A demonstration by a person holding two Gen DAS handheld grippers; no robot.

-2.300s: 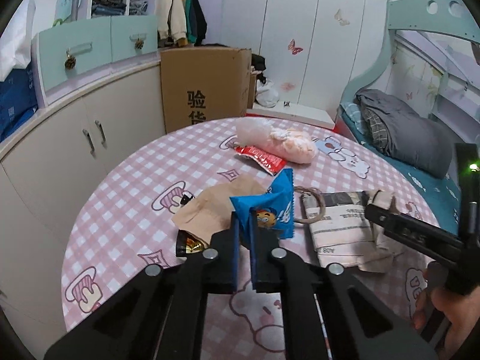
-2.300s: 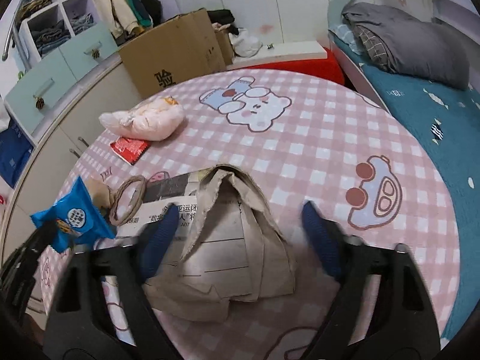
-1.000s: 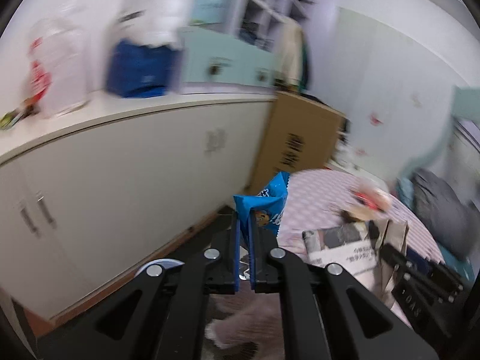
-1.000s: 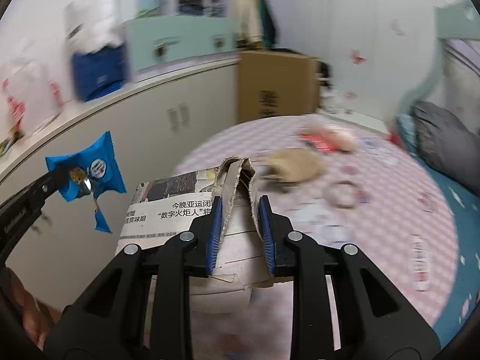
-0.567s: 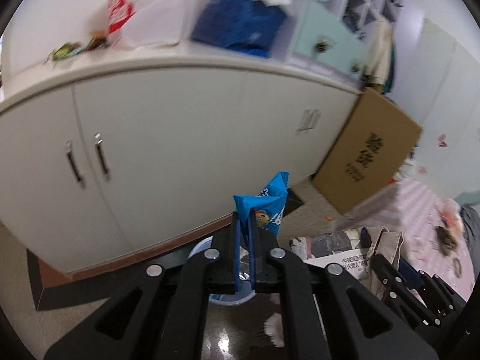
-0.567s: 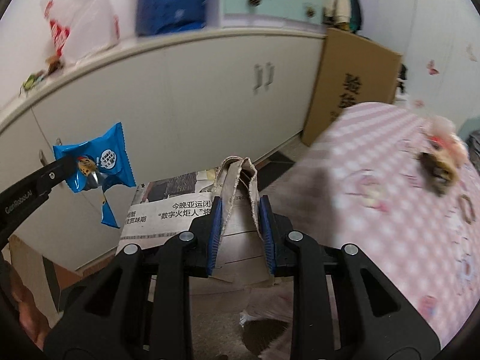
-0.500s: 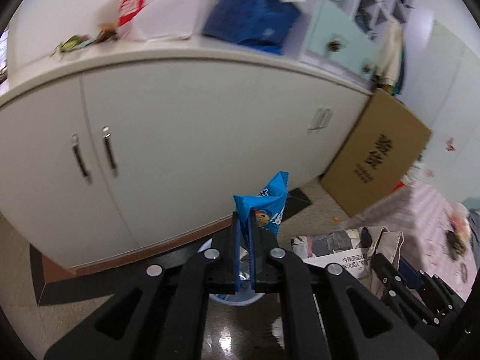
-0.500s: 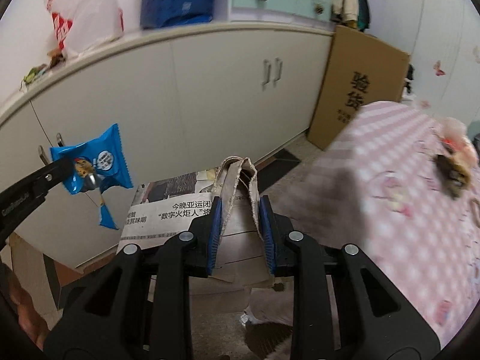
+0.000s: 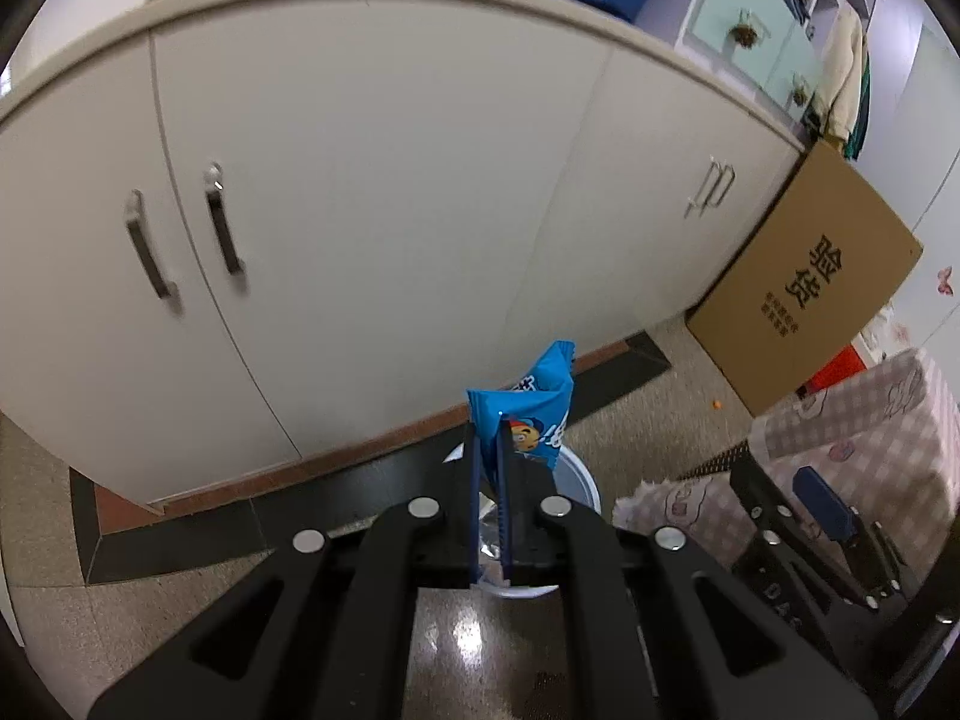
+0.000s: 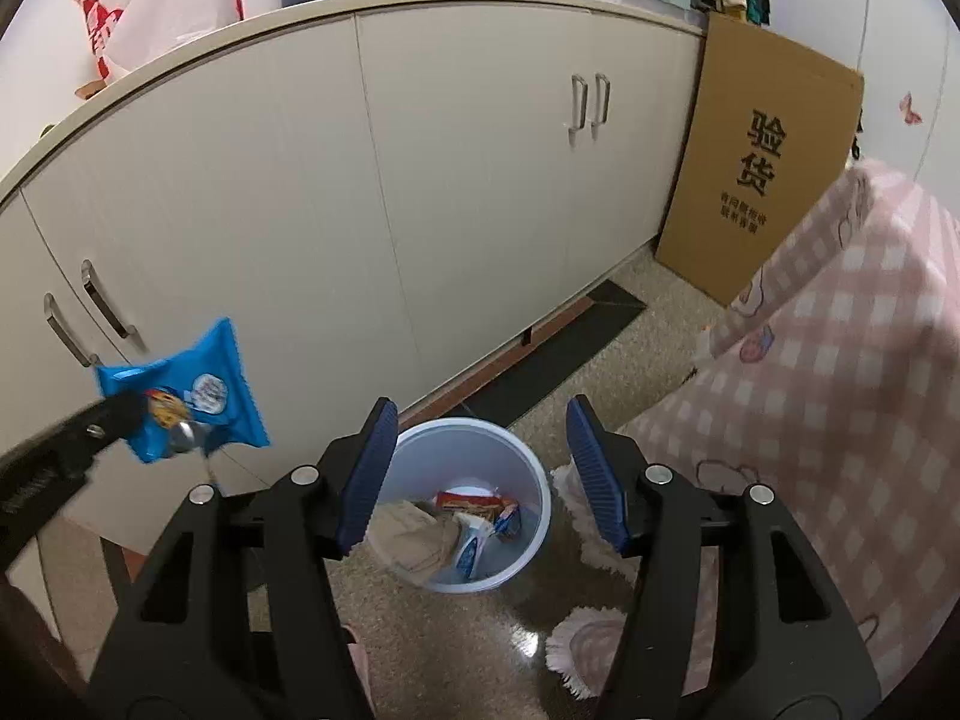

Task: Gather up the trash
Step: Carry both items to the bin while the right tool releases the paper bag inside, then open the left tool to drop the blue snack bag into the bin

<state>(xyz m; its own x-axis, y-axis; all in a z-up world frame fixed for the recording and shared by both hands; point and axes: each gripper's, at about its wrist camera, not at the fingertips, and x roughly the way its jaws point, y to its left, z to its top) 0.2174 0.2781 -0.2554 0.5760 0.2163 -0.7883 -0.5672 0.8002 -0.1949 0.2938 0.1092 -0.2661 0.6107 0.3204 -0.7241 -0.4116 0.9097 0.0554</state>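
My left gripper [image 9: 489, 450] is shut on a blue snack wrapper [image 9: 531, 414] and holds it above the floor, over the near rim of a white trash bin [image 9: 579, 489]. In the right wrist view the wrapper [image 10: 192, 390] hangs at the left, beside the bin [image 10: 528, 480]. My right gripper [image 10: 480, 474] is open and empty, directly above the bin. The brown paper bag [image 10: 414, 534] lies inside the bin with several other wrappers.
White cabinets [image 10: 420, 180] run along the wall behind the bin. A cardboard box [image 10: 762, 168] leans at the right. The table's pink checked cloth [image 10: 840, 372] hangs at the right. A fluffy rug [image 10: 588, 642] lies beside the bin.
My right gripper has opened and the paper bag has dropped into the bin. Both grippers have moved down toward the bin. The left one still holds the blue wrapper.
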